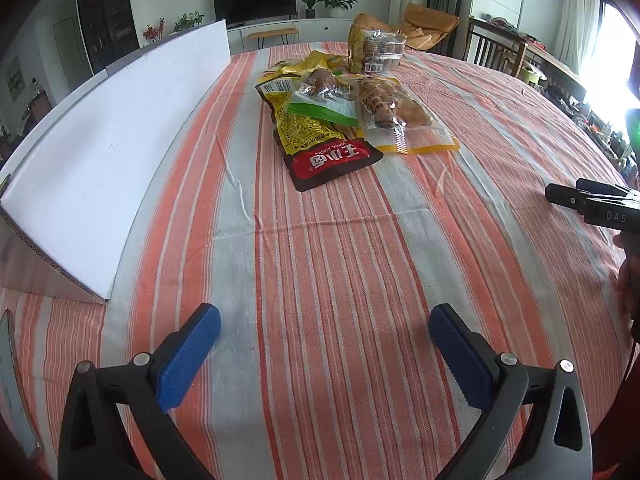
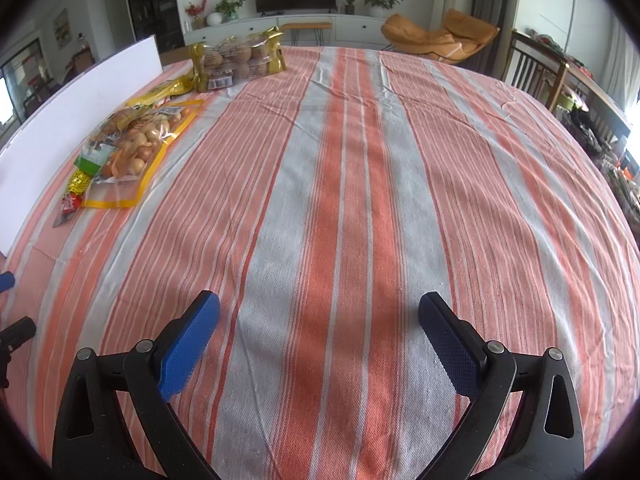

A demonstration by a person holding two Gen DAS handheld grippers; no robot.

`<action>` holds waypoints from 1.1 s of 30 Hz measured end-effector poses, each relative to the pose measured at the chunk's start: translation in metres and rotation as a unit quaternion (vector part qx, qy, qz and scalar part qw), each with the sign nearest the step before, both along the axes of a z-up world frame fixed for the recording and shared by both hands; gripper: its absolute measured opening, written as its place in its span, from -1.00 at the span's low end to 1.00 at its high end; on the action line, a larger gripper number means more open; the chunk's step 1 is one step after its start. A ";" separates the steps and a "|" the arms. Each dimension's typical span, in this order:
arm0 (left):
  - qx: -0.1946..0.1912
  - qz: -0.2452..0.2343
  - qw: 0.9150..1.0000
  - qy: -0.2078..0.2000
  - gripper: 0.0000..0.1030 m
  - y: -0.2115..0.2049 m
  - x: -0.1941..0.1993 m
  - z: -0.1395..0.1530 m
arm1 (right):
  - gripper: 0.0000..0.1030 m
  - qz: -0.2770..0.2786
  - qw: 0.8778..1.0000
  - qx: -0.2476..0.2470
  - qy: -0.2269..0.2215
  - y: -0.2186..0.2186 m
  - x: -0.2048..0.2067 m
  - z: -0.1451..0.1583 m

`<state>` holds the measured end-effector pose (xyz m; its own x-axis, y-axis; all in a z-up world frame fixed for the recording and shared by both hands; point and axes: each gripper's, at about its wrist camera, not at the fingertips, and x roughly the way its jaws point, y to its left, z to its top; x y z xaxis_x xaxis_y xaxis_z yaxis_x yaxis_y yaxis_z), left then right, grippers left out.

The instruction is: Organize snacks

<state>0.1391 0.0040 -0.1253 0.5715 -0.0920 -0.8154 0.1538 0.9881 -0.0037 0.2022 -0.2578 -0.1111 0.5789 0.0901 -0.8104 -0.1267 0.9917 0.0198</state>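
A pile of snack packets lies on the striped tablecloth ahead of my left gripper [image 1: 324, 320], which is open and empty. Nearest is a yellow packet with a red end [image 1: 316, 144], with a green-and-white packet [image 1: 324, 106] on top and a clear yellow-edged bag of round snacks [image 1: 394, 116] beside it. A gold bag of brown balls [image 1: 374, 48] stands behind. In the right wrist view my right gripper [image 2: 320, 312] is open and empty over bare cloth; the clear bag [image 2: 132, 148] and the gold bag [image 2: 236, 62] lie far left.
A white cardboard box [image 1: 104, 140] stands along the left side of the table; it also shows in the right wrist view [image 2: 72, 120]. The other gripper's black body [image 1: 592, 202] shows at the right edge. Chairs and a sideboard stand beyond the table.
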 end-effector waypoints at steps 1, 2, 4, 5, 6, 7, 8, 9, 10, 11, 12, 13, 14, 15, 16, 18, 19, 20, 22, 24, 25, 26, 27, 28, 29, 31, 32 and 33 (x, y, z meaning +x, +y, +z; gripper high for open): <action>0.000 0.000 1.000 0.000 1.00 0.000 0.001 0.000 | 0.95 0.000 1.000 0.000 0.000 0.000 0.000 0.000; 0.000 0.000 1.000 0.000 1.00 0.000 0.000 0.000 | 0.95 0.000 1.000 0.000 0.000 0.000 0.000 0.000; 0.000 0.000 1.000 0.000 1.00 0.000 0.001 0.000 | 0.95 0.000 1.000 0.000 0.000 0.000 0.000 0.000; 0.000 0.000 1.000 0.000 1.00 0.000 0.000 0.000 | 0.95 0.000 1.000 0.000 0.000 0.000 0.000 0.000; 0.000 0.000 1.000 0.000 1.00 0.000 0.000 0.000 | 0.95 0.000 1.000 0.000 0.000 0.000 0.000 0.000; 0.000 -0.001 1.000 0.001 1.00 0.000 0.000 0.000 | 0.95 0.000 1.000 0.000 0.000 0.000 0.000 0.000; 0.001 -0.001 1.000 0.002 1.00 0.000 -0.002 0.001 | 0.95 0.000 1.000 0.000 0.000 0.000 0.000 0.000; 0.002 -0.002 1.000 0.005 1.00 0.001 -0.002 0.001 | 0.95 0.000 1.000 0.000 0.000 0.000 0.000 0.000; 0.003 -0.003 1.000 0.014 1.00 0.001 -0.002 0.002 | 0.95 0.000 1.000 0.000 0.000 0.000 0.000 0.000; 0.005 -0.005 1.000 0.025 1.00 0.001 0.001 0.003 | 0.95 0.000 1.000 0.000 0.000 0.000 0.000 0.000; 0.007 -0.007 0.999 0.034 1.00 0.000 0.005 0.003 | 0.96 0.000 1.000 0.000 0.000 0.000 0.000 0.000; 0.009 -0.013 0.999 0.045 1.00 0.000 0.010 0.004 | 0.96 0.000 1.000 0.001 0.000 0.000 0.000 0.000; 0.010 -0.017 0.999 0.048 1.00 0.000 0.012 0.003 | 0.96 0.000 1.000 0.001 0.000 0.000 0.000 0.000; 0.011 -0.019 0.999 0.048 1.00 0.001 0.016 0.003 | 0.96 0.000 1.000 0.001 0.000 0.000 0.000 0.000; 0.012 -0.011 0.999 0.046 1.00 0.005 0.021 0.003 | 0.96 0.000 1.000 0.001 0.000 0.000 0.000 0.000; 0.006 0.008 0.999 0.038 1.00 0.014 0.026 0.003 | 0.96 -0.001 1.000 0.001 0.000 0.000 0.000 0.000; 0.005 0.018 0.999 0.029 1.00 0.019 0.028 0.003 | 0.96 -0.001 1.000 0.001 0.000 0.000 0.000 0.000; 0.003 0.020 0.999 0.025 1.00 0.023 0.028 0.002 | 0.96 -0.001 1.000 0.001 0.000 0.000 0.000 0.000; 0.001 0.026 1.000 0.016 1.00 0.028 0.027 0.002 | 0.96 -0.001 1.000 0.001 0.000 0.000 0.000 0.000; 0.001 0.025 1.000 0.002 1.00 0.028 0.023 0.001 | 0.97 0.000 1.000 0.001 0.000 0.000 0.000 0.000; 0.000 0.026 1.000 -0.003 1.00 0.028 0.022 0.001 | 0.97 0.000 1.000 0.001 0.000 0.000 0.000 0.000; 0.001 0.028 1.000 -0.006 1.00 0.028 0.022 0.001 | 0.97 0.000 1.000 0.001 0.000 0.000 0.000 0.000; 0.001 0.029 1.000 -0.008 1.00 0.028 0.023 0.001 | 0.97 0.000 1.000 0.001 0.000 0.000 0.000 0.000; 0.000 0.029 1.000 -0.008 1.00 0.028 0.023 0.001 | 0.97 0.000 1.000 0.001 0.000 0.000 0.000 0.000; 0.000 0.029 1.000 -0.008 1.00 0.028 0.024 0.001 | 0.97 0.000 1.000 0.002 0.000 0.000 0.000 0.000; 0.000 0.029 1.000 -0.008 1.00 0.028 0.024 0.001 | 0.98 -0.001 1.000 0.001 0.000 0.000 -0.001 0.000; 0.000 0.029 1.000 -0.008 1.00 0.028 0.023 0.001 | 0.98 0.000 1.000 0.001 0.000 0.000 0.000 0.000; 0.000 0.029 1.000 -0.008 1.00 0.028 0.023 0.001 | 0.98 -0.001 1.000 0.001 0.000 0.000 -0.001 0.000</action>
